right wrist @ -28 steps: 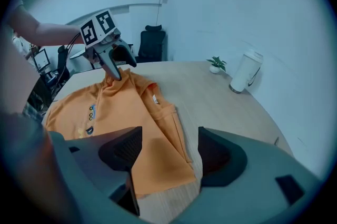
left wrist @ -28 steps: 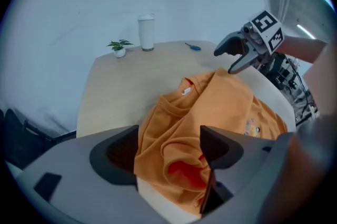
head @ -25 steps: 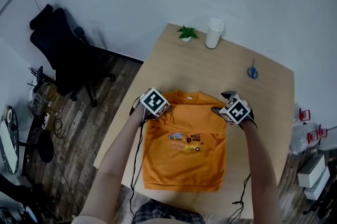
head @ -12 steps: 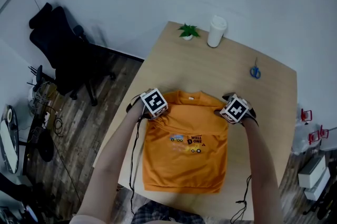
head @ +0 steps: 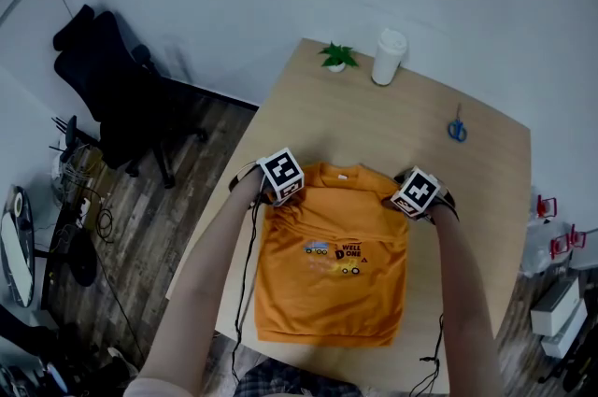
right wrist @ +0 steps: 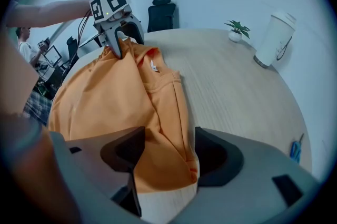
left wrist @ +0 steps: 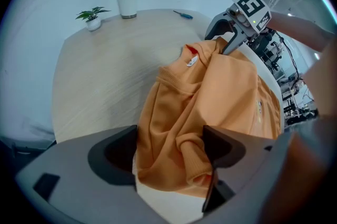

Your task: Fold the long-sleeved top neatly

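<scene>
An orange long-sleeved top point(head: 332, 278) with a small chest print lies flat near the front of the wooden table point(head: 374, 120), sleeves tucked in. My left gripper point(head: 274, 195) stands over its left shoulder, pointing steeply down. In the left gripper view its jaws point(left wrist: 171, 149) are opening, with bunched orange cloth point(left wrist: 174, 128) and a ribbed cuff point(left wrist: 196, 167) between them. At the right shoulder my right gripper point(head: 400, 199) also points down. Its jaws point(right wrist: 167, 152) are closing with a fold of the top point(right wrist: 158, 165) between them, not visibly pinched. The collar point(left wrist: 189, 59) lies between the two grippers.
A small potted plant point(head: 336, 57) and a white lidded cup point(head: 389, 57) stand at the table's far edge. Blue scissors point(head: 456, 130) lie at the far right. A black office chair point(head: 107, 92) stands on the wood floor to the left.
Both grippers have sunk onto the top's shoulders, and the cloth there has settled lower. The rest of the top lies as before.
</scene>
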A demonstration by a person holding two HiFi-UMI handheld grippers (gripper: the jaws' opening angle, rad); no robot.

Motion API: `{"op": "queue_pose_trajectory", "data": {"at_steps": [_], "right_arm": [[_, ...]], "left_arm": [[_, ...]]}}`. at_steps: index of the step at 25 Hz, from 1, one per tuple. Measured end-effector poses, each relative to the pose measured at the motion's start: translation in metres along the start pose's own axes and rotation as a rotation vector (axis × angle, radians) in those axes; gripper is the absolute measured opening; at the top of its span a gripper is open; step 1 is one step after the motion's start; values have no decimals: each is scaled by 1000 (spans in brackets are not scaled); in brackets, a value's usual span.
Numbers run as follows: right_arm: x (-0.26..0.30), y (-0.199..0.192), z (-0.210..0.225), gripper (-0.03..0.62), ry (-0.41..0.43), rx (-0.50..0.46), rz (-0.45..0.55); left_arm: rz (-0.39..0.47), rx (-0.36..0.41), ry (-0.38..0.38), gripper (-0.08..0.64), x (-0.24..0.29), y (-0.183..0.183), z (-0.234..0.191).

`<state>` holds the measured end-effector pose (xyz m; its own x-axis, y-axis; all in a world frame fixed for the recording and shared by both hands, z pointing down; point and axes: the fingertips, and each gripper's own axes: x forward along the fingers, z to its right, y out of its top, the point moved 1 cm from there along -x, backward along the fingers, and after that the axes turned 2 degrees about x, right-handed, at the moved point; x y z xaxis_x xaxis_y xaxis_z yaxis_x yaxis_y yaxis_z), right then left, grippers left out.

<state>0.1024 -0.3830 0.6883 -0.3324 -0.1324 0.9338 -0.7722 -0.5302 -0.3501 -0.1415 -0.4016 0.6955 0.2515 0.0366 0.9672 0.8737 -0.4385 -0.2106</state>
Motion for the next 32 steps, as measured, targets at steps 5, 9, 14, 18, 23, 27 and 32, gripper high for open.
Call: {"op": "queue_pose_trajectory", "data": {"at_steps": [5, 9, 14, 18, 23, 27, 32], "right_arm": [[1, -1, -4, 261, 45, 28, 9], [0, -1, -7, 240, 50, 32, 19], [-1, 0, -16, 130, 80, 21, 27], [-2, 0, -17, 57, 57, -3, 25], [-8, 7, -7, 38, -25, -4, 36], [-20, 18, 9, 35, -138, 4, 82], [-32, 19, 8, 35, -211, -11, 133]], "left_arm": [[1, 4, -2, 386, -1, 0, -2], [20, -3, 6, 368, -3, -1, -1], [56, -41, 2, 303, -5, 0, -1], [89, -59, -29, 208, -5, 1, 5], [149, -67, 2, 95, -11, 9, 2], [220, -55, 127, 74, -28, 25, -15], [234, 45, 249, 71, -42, 33, -12]]}}
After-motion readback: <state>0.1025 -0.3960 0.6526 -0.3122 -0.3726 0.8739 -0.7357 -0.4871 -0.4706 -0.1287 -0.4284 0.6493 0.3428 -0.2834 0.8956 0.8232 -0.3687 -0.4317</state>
